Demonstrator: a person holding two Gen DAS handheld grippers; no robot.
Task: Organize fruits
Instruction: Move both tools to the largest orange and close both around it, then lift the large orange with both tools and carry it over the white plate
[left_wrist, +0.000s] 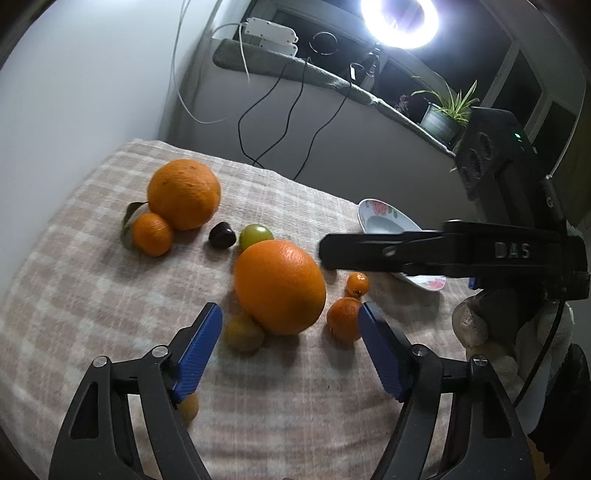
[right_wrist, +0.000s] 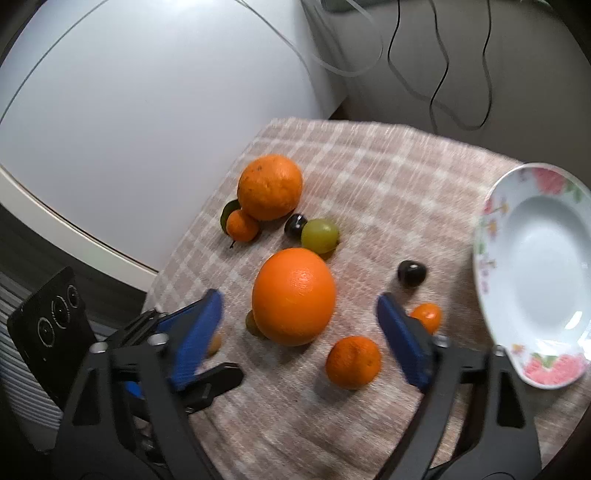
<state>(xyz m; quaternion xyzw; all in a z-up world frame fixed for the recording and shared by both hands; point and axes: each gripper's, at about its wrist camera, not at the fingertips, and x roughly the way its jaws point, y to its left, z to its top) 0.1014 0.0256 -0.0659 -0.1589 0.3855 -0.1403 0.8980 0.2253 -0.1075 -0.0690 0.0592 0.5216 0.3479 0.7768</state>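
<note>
both grippers gaping wide, holding nothing. my left gripper hovers low over the checked cloth with the big orange right between its tips, a mandarin by the right finger. my right gripper frames the same orange. second orange, green grape and dark cherry sit beyond; plate on the right holds no fruit.

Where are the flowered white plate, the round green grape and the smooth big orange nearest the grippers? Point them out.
Flowered white plate (right_wrist: 491, 221): right wrist view, on its left rim.
Round green grape (right_wrist: 320, 233): right wrist view, centre of its skin.
Smooth big orange (left_wrist: 280, 286): left wrist view, middle of its peel.
</note>
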